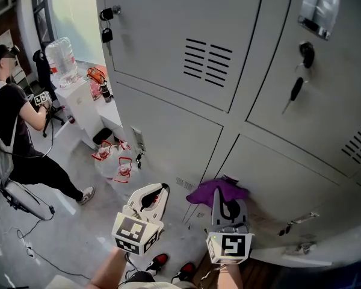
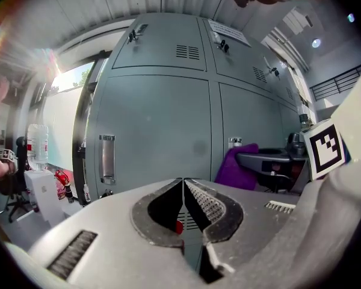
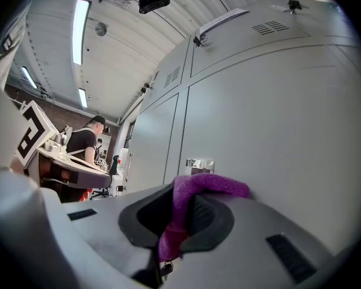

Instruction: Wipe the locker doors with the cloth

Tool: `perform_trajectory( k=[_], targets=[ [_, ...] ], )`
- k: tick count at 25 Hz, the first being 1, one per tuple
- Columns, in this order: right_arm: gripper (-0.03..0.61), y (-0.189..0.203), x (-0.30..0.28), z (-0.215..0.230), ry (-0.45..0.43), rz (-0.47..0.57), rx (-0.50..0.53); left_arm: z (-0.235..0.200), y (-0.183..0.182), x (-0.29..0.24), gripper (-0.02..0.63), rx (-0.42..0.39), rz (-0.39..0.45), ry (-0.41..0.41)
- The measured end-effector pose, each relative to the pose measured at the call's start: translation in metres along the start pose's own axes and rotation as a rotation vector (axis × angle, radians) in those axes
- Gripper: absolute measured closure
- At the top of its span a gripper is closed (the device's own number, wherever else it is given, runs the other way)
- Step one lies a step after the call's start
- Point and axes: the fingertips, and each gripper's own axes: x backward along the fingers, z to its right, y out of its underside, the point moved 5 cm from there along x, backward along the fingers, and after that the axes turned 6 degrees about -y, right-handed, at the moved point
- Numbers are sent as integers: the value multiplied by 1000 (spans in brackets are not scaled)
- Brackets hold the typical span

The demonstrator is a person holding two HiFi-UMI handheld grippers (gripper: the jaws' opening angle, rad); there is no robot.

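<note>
1. The purple cloth (image 1: 215, 191) sits low in the centre of the head view, held by the right gripper (image 1: 224, 202). In the right gripper view the cloth (image 3: 195, 188) bunches over the fingertips at lower centre, and a strip of it hangs down between them.
2. The right gripper's fingers (image 3: 212, 214) are clamped on the cloth, whose folds fill the gap between them.
3. The cloth lies at the face of the lower right door (image 1: 283, 179), just beside the vertical seam between the two lower doors. How hard it presses cannot be told.
4. The left gripper (image 1: 151, 197) is lower left of the cloth and apart from it. Its fingers (image 2: 212, 206) are brought together with only a thin slit between them and nothing in it. They point at the lower left door (image 1: 168, 134) without touching it.
5. In the left gripper view the cloth (image 2: 237, 167) shows at centre right, with the right gripper's marker cube (image 2: 323, 148) beyond it.
6. The upper doors carry louvred vents. A key (image 1: 296, 89) hangs from the lock at upper right, and padlocks (image 1: 106, 34) hang at upper left.
7. A person (image 1: 12, 125) in a black top stands at the left edge. A water bottle (image 1: 63, 59) stands on a white table (image 1: 78, 98) at upper left.
8. Red-and-black shoes (image 1: 159, 261) show on the floor at the bottom edge.
</note>
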Motion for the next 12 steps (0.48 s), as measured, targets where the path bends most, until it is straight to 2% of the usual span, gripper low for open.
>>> perform_trajectory(
  k=[12],
  targets=[
    [546, 6, 37, 29, 114, -38, -13, 37, -2, -12, 584, -9, 3, 90]
  ],
)
